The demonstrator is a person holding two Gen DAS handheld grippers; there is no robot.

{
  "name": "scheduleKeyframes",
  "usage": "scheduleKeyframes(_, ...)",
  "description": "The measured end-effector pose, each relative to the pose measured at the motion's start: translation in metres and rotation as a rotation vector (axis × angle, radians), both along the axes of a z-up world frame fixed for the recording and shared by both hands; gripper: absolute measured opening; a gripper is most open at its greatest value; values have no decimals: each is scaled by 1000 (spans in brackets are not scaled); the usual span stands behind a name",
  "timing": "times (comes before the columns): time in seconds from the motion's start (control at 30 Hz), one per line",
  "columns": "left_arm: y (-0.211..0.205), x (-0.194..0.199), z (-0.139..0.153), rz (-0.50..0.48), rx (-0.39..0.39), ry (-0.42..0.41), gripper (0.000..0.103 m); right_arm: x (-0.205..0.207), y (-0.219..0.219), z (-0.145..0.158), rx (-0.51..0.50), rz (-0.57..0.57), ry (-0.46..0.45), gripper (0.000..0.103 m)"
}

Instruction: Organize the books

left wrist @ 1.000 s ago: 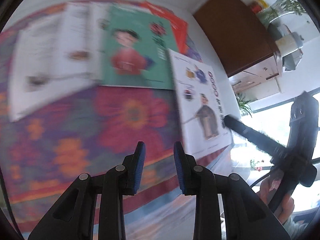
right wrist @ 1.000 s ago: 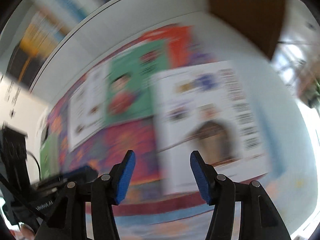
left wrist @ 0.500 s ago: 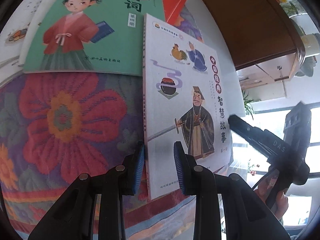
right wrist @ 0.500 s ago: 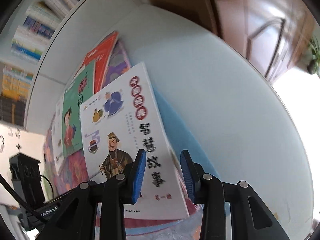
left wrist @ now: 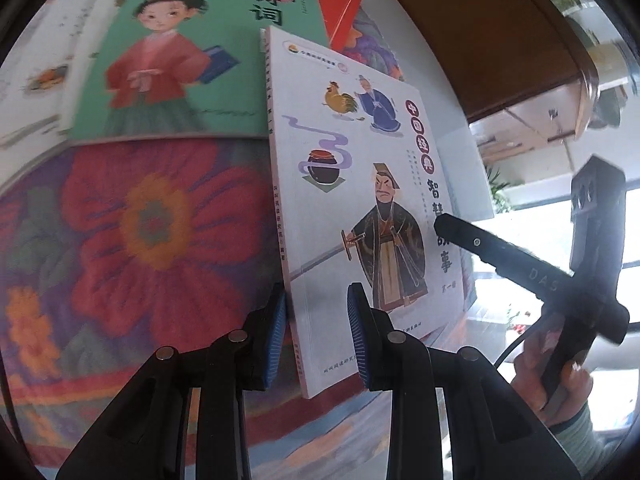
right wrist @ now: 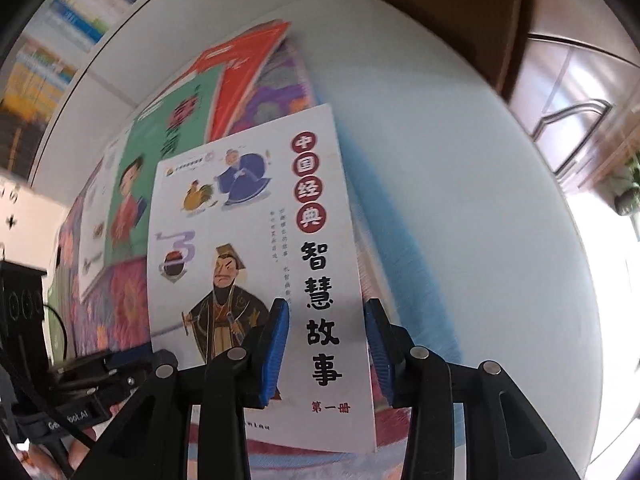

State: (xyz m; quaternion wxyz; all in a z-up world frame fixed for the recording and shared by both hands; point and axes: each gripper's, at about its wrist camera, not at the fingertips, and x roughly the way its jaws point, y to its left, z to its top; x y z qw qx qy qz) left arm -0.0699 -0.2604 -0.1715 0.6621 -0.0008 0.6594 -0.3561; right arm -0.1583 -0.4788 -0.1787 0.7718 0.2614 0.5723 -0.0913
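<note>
bright window (left wrist: 552, 216), brown wooden cabinet (left wrist: 480, 28), potted plant (right wrist: 630, 184), bookshelf (right wrist: 60, 32), white tabletop (right wrist: 460, 200), floral cloth (left wrist: 140, 232)

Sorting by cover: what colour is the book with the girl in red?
Green cover, clearest in the left wrist view.

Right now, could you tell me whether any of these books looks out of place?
Yes. The white book lies skewed, its top corner overlapping the green book and its right edge past the floral cloth onto the pale table. Nothing looks damaged.
</note>
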Motion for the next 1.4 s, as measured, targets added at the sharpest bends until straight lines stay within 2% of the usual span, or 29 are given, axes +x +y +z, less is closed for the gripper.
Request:
scheduleKeyframes(0.07,17,-4,2,1,3,4,26,-1,14,-1,19,28,3,39)
scheduleKeyframes(0.17,58,-4,-1,60,5,43,26,0,45,-2,54,79,-5,44)
scheduleKeyframes(0.33,115,1,-3,176,122,-22,26,18,106,-6,103,201,-35,44)
scheduleKeyframes(0.4,131,6,-6,210,123,-15,26,27,126,-5,99,251,-45,44)
scheduleKeyframes(0.5,140,7,-5,238,124,-33,26,24,135,-5,111,266,-36,43)
scheduleKeyframes(0.63,137,1,-7,219,131,-70,26,2,125,-7,135,233,-13,42)
scheduleKeyframes(0.8,129,2,-8,220,109,-60,27,-5,127,-8,194,221,-10,42)
scheduleKeyframes(0.87,128,1,2,226,83,-61,27,-6,125,-9,197,204,-7,41)
scheduleKeyframes(1.03,145,2,54,249,-254,-22,27,-10,115,-11,252,175,-21,41)
scheduleKeyframes(1.1,138,3,58,237,-253,-43,27,-11,113,-12,265,164,-20,42)
scheduleKeyframes(1.17,128,4,47,234,-175,-72,27,-14,110,-12,278,152,-18,42)
scheduleKeyframes(1.23,127,9,28,253,-109,-63,27,-16,108,-12,284,146,-17,42)
scheduleKeyframes(1.33,133,10,7,272,-152,32,22,-17,109,-11,277,147,-16,42)
scheduleKeyframes(1.4,130,6,1,288,-146,43,22,-14,113,-10,258,150,-11,42)
